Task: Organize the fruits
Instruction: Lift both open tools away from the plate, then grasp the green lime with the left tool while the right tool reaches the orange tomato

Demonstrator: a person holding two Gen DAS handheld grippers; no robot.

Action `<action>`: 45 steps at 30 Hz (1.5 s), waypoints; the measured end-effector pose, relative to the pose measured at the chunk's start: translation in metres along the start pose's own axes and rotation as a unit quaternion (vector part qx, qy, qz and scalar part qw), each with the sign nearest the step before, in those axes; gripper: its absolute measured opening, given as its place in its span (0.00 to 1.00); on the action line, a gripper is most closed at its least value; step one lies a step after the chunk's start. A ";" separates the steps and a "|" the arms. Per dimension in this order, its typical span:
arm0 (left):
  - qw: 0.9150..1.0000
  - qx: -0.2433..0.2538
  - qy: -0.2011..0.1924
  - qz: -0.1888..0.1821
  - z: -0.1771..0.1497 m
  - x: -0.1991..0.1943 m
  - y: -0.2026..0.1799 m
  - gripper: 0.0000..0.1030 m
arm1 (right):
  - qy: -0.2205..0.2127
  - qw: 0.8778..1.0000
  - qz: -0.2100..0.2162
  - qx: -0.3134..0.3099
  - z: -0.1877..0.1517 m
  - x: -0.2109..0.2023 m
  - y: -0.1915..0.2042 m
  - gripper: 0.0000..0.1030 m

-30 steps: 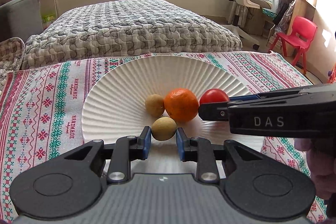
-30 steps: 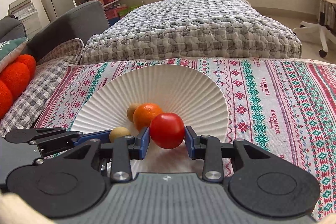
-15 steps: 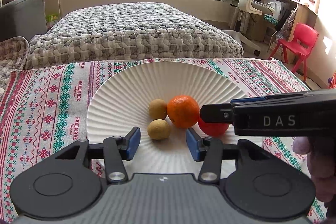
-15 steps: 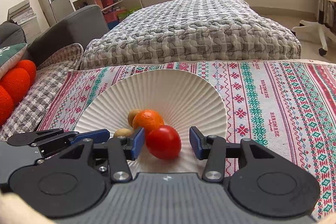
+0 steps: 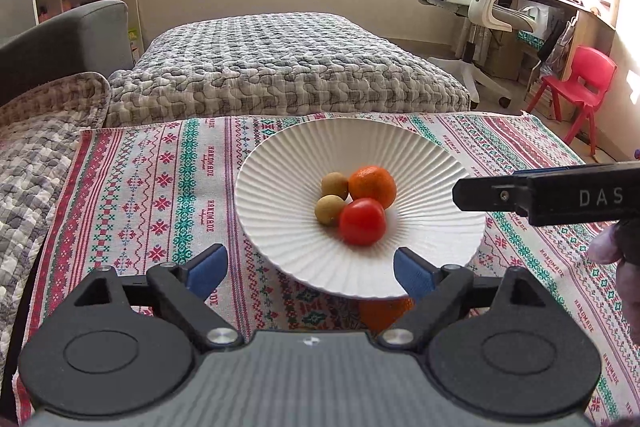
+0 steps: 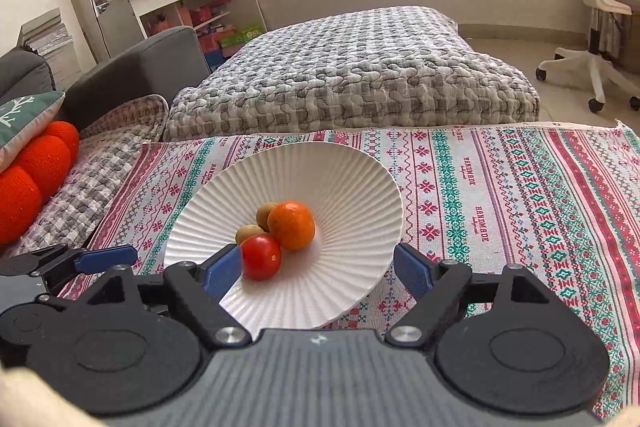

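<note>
**Bedroom bench, fruit gathered on the plate — one orange piece tucked under the near rim**

Patterned cloth covers the bench, with a quilted bed beyond it. From the left wrist view, the left gripper [image 5: 310,269] is spread wide and holds nothing, its blue pads either side of the near rim of the white ribbed plate [image 5: 280,163]. The right gripper [image 6: 318,273] is likewise spread and empty; its left pad sits just beside the tomato [image 6: 261,257], whether touching I cannot tell.

Outward from the grippers, four fruits cluster at the plate's middle: the tomato nearest, an orange [image 5: 372,186] behind it, and two small brown fruits [image 5: 330,209] to their left, all touching or nearly so.

What the next move likely turns on is a patch of orange [image 5: 386,311] showing under the plate's near edge in the left view — apparently another fruit on the cloth, mostly hidden. It lies directly ahead of the left gripper, slightly toward its right pad, and very close. The left hand looks the nearer one; the right view does not show that fruit at all. Being roundish, it offers no long axis to align with, but the overhanging rim may crowd a grasp.
</note>
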State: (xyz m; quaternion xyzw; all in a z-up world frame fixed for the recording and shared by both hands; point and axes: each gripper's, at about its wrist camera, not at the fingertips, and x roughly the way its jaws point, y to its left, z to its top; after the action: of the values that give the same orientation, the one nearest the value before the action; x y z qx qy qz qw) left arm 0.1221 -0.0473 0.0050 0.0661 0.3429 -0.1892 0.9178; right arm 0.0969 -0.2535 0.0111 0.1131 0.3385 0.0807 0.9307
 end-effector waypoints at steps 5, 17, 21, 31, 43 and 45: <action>1.000 -0.004 0.001 0.009 -0.008 -0.017 0.004 0.89 | -0.007 1.000 -0.002 -0.003 -0.005 -0.013 0.004 0.85; 0.999 -0.018 0.031 0.038 -0.042 -0.034 0.021 0.92 | -0.015 0.999 -0.025 -0.027 -0.033 -0.035 0.019 1.00; 0.998 -0.022 0.033 0.043 -0.054 -0.039 0.026 0.92 | -0.008 0.999 -0.025 -0.046 -0.046 -0.035 0.027 1.00; 0.998 -0.030 0.043 0.043 -0.081 -0.047 0.032 0.92 | 0.000 0.994 -0.010 -0.107 -0.080 -0.032 0.041 1.00; 0.999 -0.033 0.028 0.003 -0.091 -0.043 0.017 0.88 | -0.006 0.993 -0.005 -0.118 -0.091 -0.030 0.041 1.00; 0.999 -0.028 0.028 -0.006 -0.091 -0.039 0.014 0.79 | -0.004 0.993 -0.008 -0.122 -0.092 -0.028 0.040 1.00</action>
State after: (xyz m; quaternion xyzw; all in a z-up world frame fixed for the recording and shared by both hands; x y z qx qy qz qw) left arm 0.0456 0.0007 -0.0379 0.0441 0.3742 -0.1827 0.9081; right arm 0.0130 -0.2069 -0.0292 -0.0034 0.3233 0.1136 0.9394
